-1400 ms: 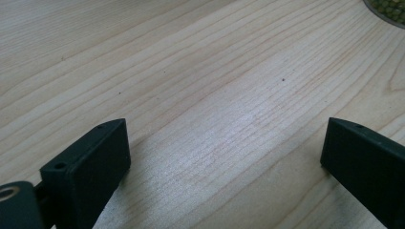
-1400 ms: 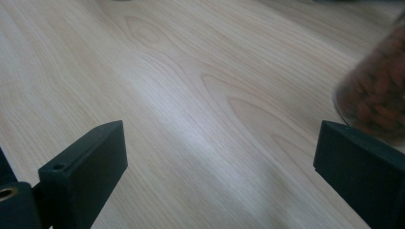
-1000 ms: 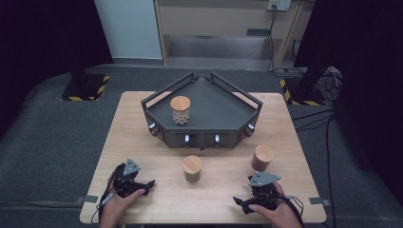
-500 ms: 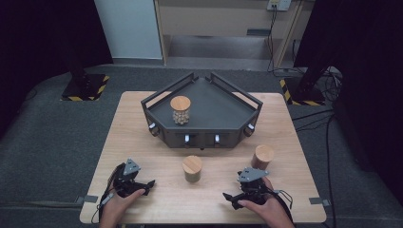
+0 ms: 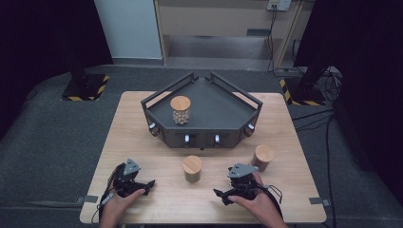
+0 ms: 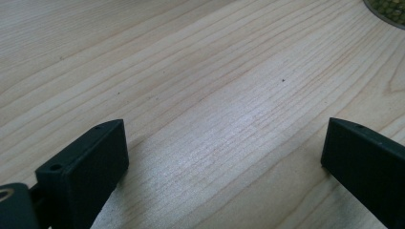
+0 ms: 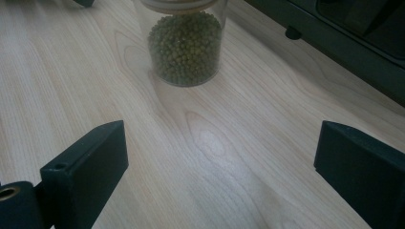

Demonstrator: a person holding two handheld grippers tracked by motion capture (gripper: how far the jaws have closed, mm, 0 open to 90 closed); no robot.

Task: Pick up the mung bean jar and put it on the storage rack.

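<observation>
A glass jar of green beans (image 5: 192,168) with a wooden lid stands at the table's front middle, and the right gripper view shows this jar (image 7: 185,45) ahead of the jaws. My right gripper (image 5: 222,196) (image 7: 219,152) lies low on the table to the jar's right, open and empty. At the front left my left gripper (image 5: 148,186) (image 6: 224,152) rests open over bare wood, with the jar's base (image 6: 389,7) at the far corner of its view. A second wooden-lidded jar (image 5: 262,157) stands at the right. A third jar (image 5: 180,110), holding pale beans, sits in the dark tray (image 5: 228,111).
The dark angular tray takes up the table's back middle; its front wall (image 7: 334,43) carries knobs and lit buttons (image 5: 186,138). The wooden table (image 5: 133,123) has bare room on its left side. Cables and stand bases lie on the floor around it.
My right gripper has slid left along the table's front, closer to the middle jar. The left gripper and all the jars have stayed put.
</observation>
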